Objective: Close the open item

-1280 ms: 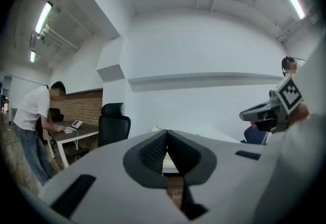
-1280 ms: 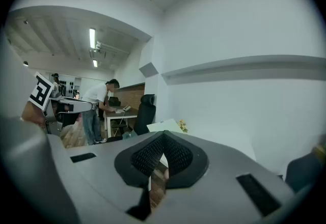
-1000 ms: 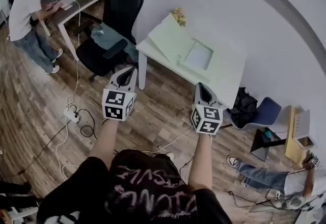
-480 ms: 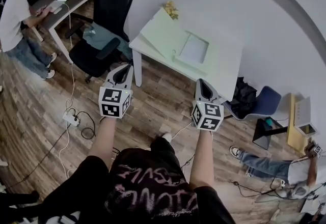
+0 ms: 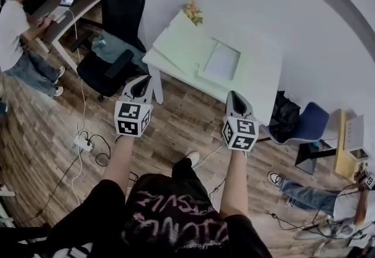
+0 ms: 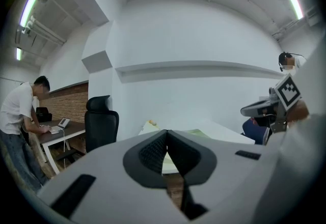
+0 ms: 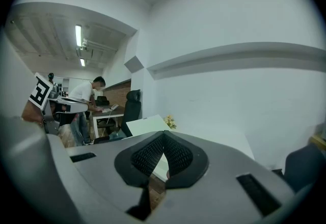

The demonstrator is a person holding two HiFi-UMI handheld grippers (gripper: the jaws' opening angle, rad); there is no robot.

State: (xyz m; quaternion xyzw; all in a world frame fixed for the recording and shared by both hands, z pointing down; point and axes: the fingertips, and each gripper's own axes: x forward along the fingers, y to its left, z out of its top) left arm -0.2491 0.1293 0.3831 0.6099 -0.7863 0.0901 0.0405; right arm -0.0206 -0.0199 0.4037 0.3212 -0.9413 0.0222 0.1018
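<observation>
**Closed in on the desk, both tools shut and empty**

Stepped forward over the wooden floor (image 5: 187,128) during the last second. Brought the white desk (image 5: 258,90) somewhat nearer ahead of both tools, and slid the seated person (image 5: 13,28) off toward the left edge of the head view. Stopped well short all the same, with bare floor between the tool tips and the desk's near edge.

Left the black office chair (image 5: 120,7) ahead and to the left of the left tool (image 5: 142,81).

Found the open item (image 5: 221,66) on the desk, ahead of the tools and roughly between their lines. Made out a flat pale base with a pale green flap (image 5: 179,46) tilted up on the side nearer the left tool. Could not tell what kind of item. Not yet closed.

Held the left tool with jaws pressed fully together on nothing, and the right tool (image 5: 233,97) likewise, both pointing at the desk.

Spotted a small bunch of flowers (image 5: 192,12) just beyond the flap.

Judged as approach only, with no contact made. More closing-in probably needed before a shut tip could press the flap down.
</observation>
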